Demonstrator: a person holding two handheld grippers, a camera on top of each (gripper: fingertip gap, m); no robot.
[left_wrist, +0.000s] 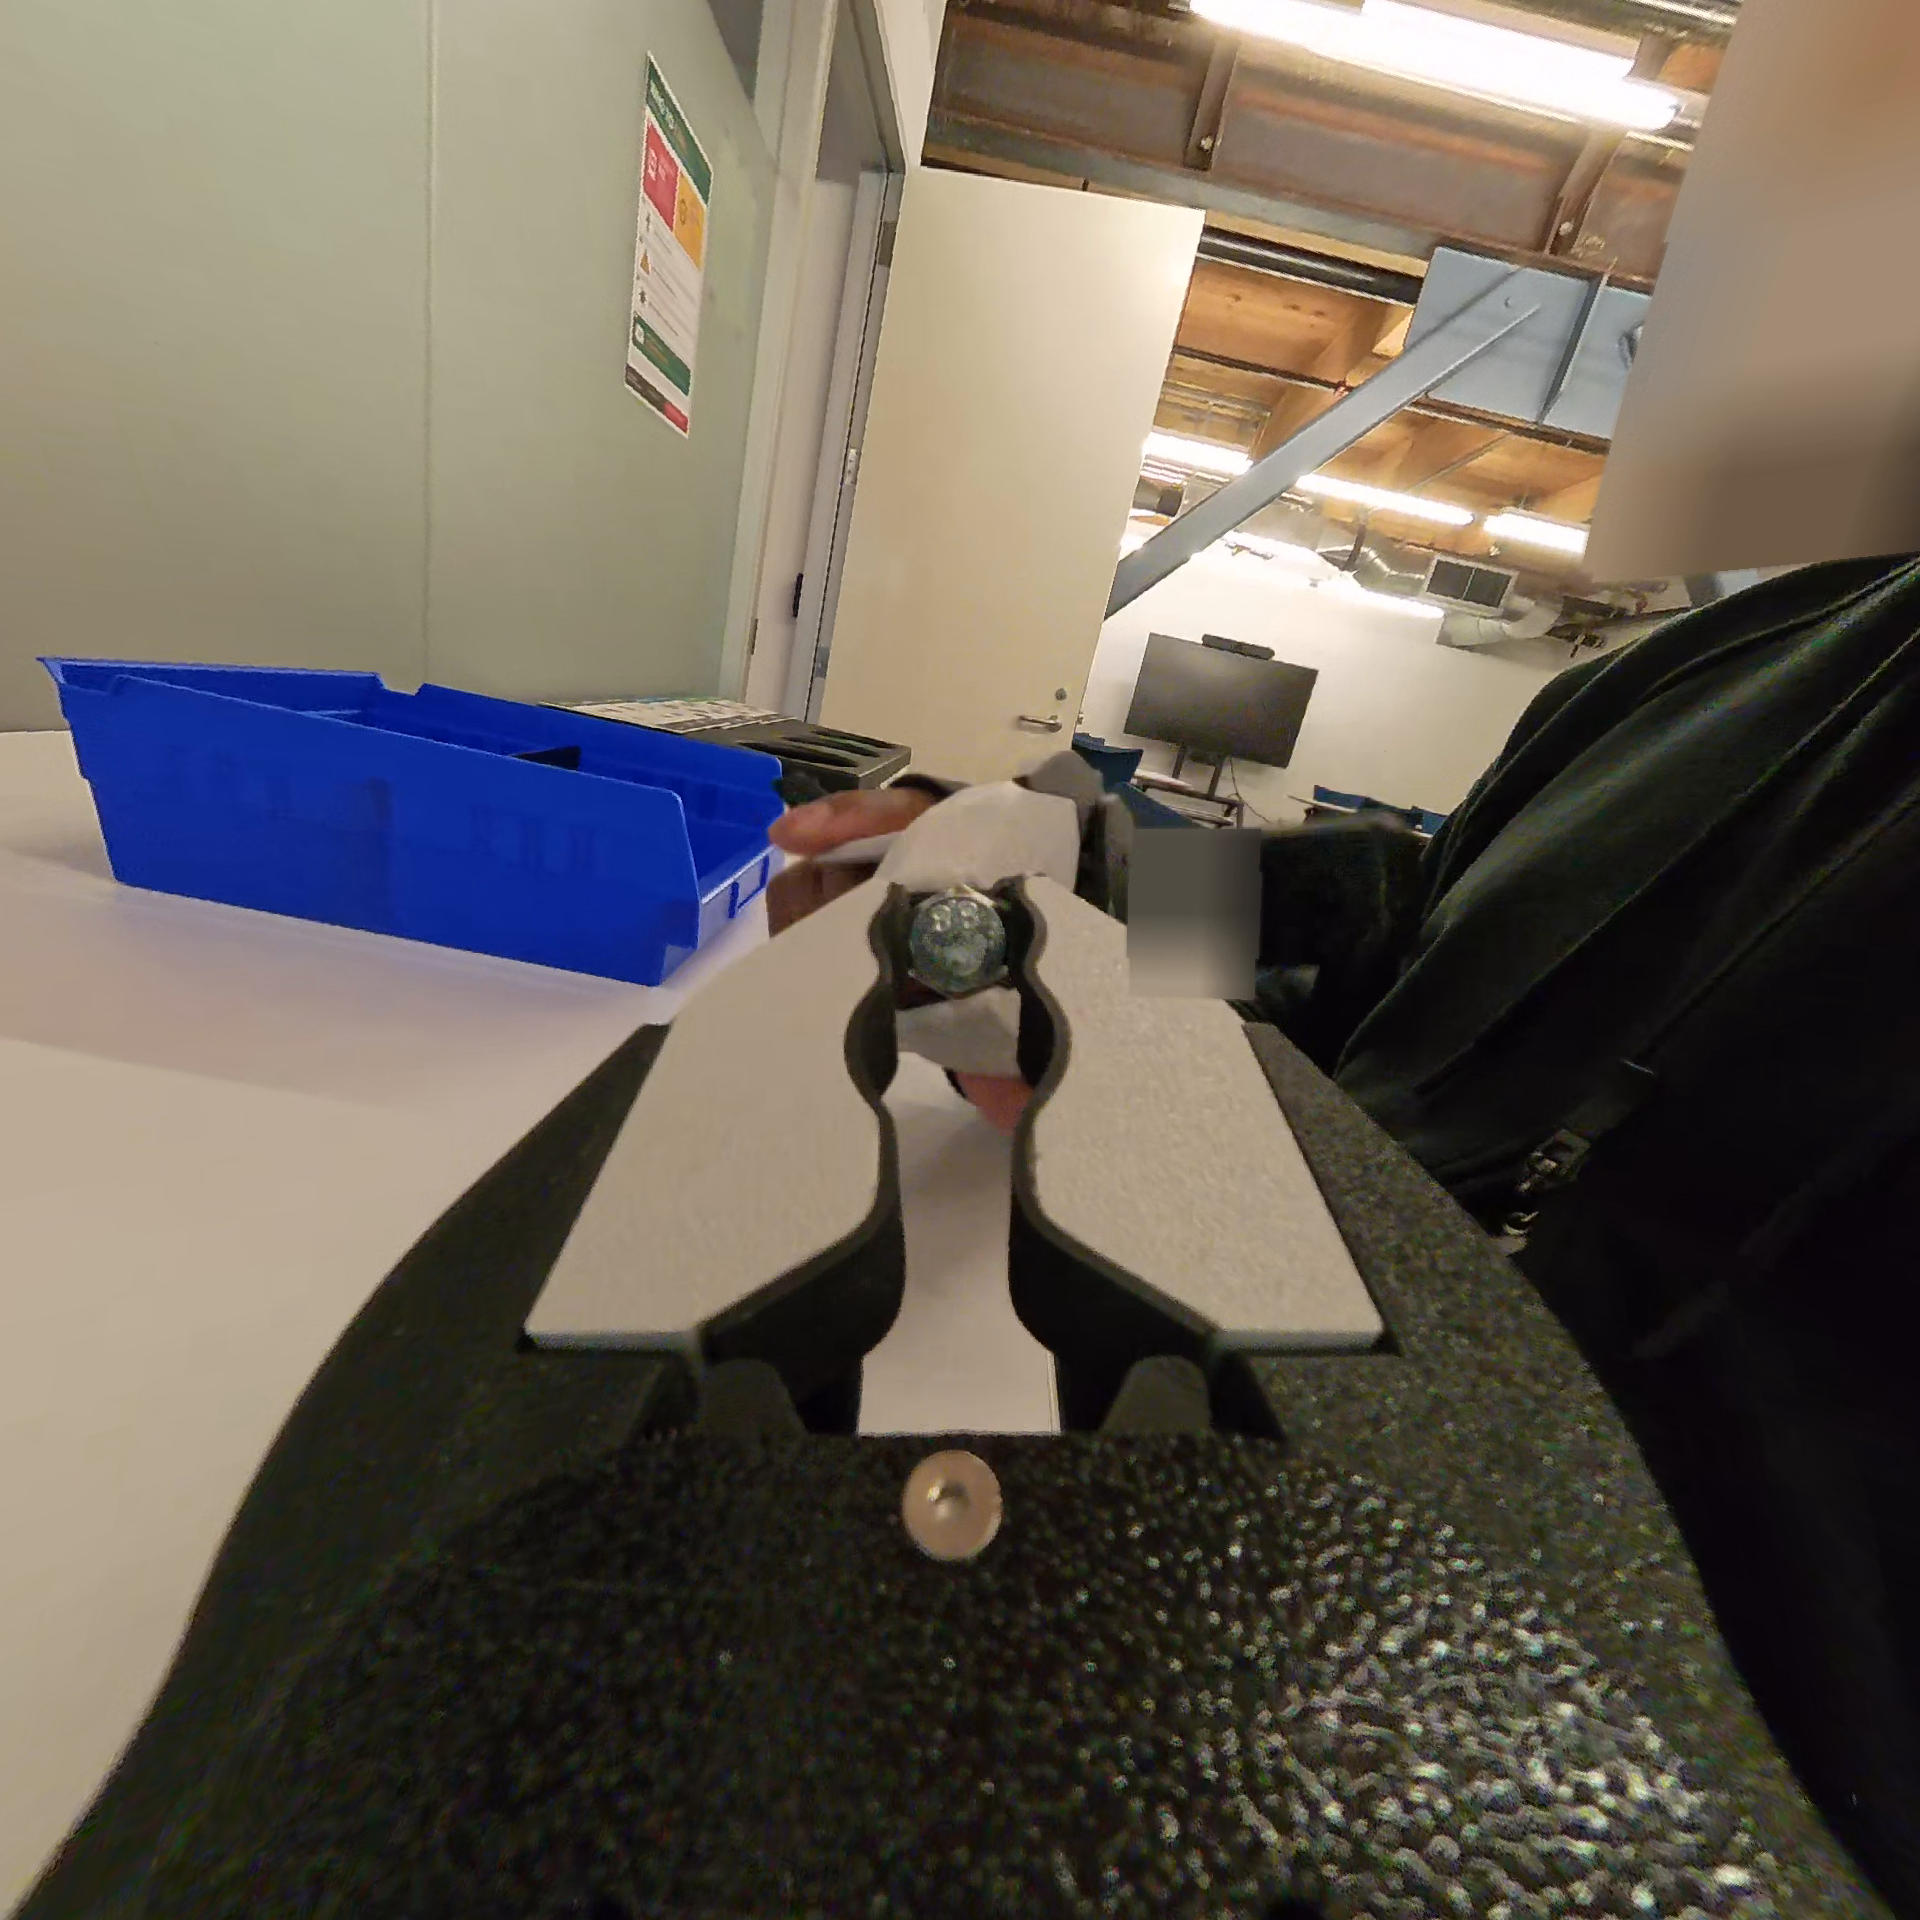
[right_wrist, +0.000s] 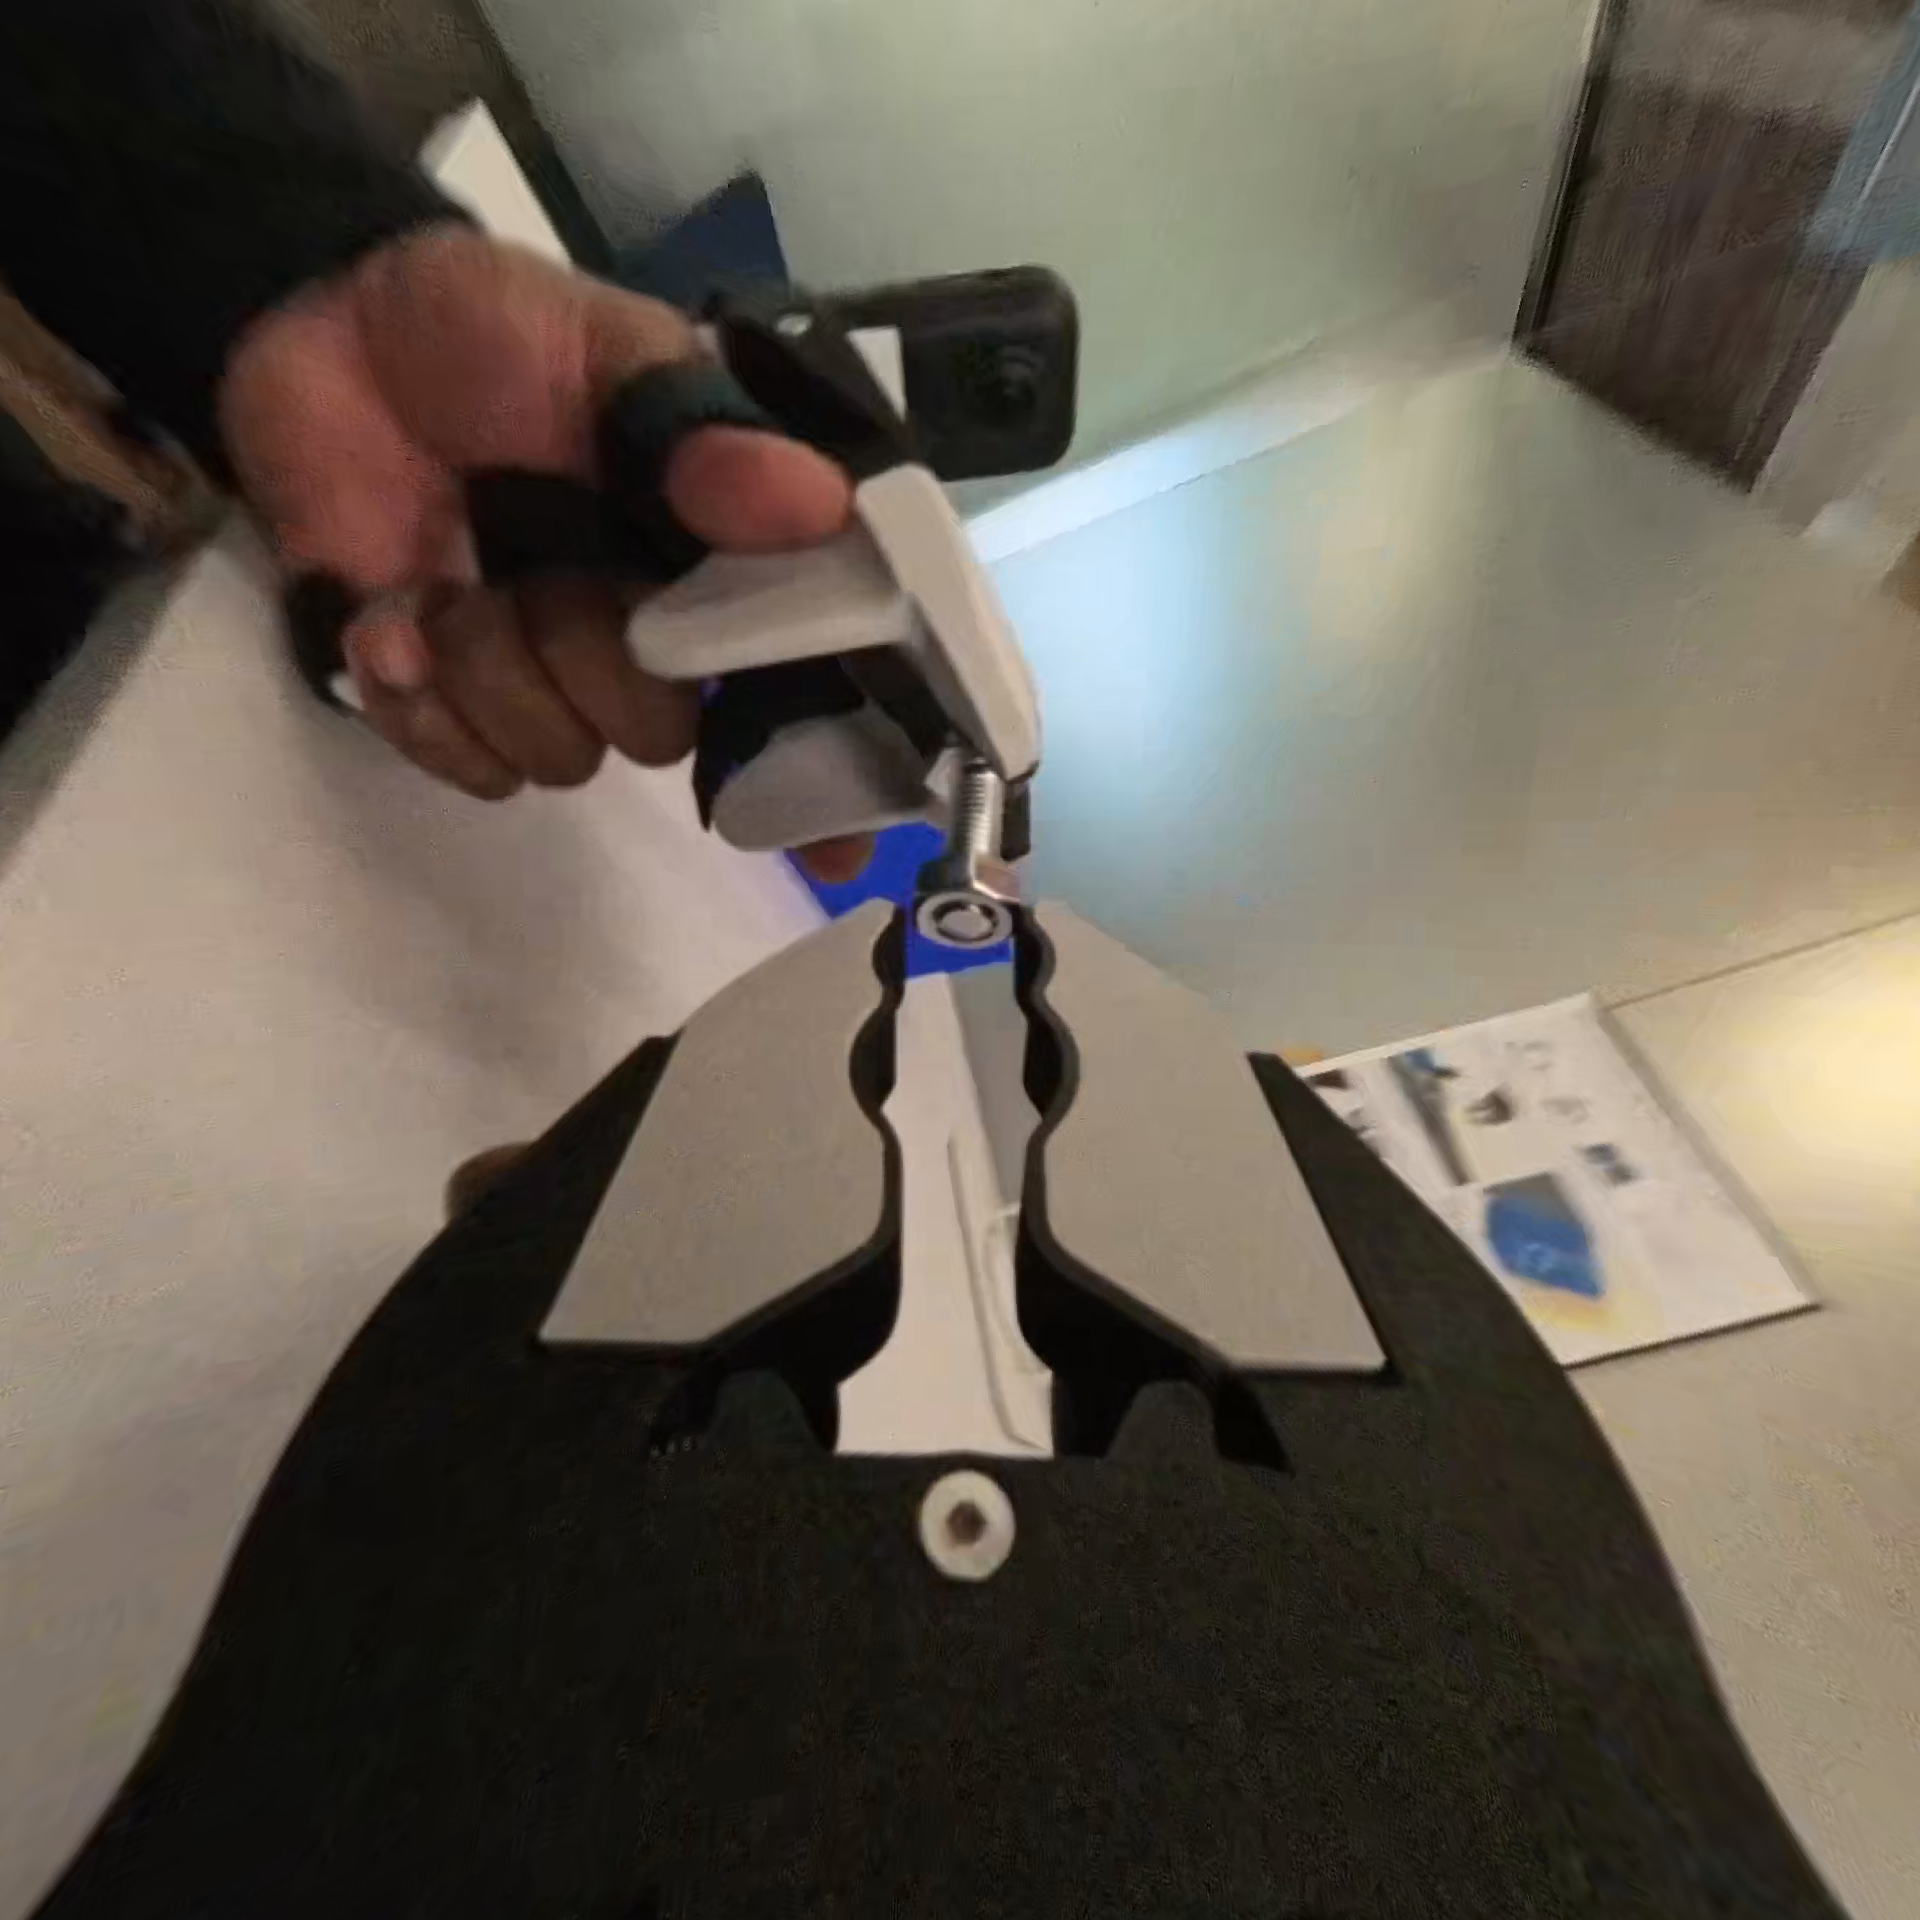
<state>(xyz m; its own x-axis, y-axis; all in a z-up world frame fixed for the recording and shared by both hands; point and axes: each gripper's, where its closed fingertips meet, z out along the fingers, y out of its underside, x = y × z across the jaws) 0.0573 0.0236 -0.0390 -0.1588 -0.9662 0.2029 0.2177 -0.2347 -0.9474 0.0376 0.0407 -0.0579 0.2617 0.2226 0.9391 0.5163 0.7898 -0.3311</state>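
Note:
My left gripper (left_wrist: 956, 940) is shut on the hex head of a silver bolt (left_wrist: 956, 940), held above the white table (left_wrist: 260, 1143). In the right wrist view the same gripper (right_wrist: 982, 774) is held by a hand (right_wrist: 468, 520). The bolt's threaded shank (right_wrist: 977, 816) points down toward my right gripper (right_wrist: 964, 922). My right gripper is shut on a small silver nut (right_wrist: 964, 922), and the tip of the shank meets the nut. The grey fingers (left_wrist: 987, 842) of the right gripper show just behind the bolt head in the left wrist view.
A blue plastic bin (left_wrist: 416, 821) stands on the table at the left, with a black slotted tray (left_wrist: 831, 753) behind it. A printed sheet (right_wrist: 1558, 1174) lies on the table at the right. A person in dark clothing (left_wrist: 1662, 935) is close on the right.

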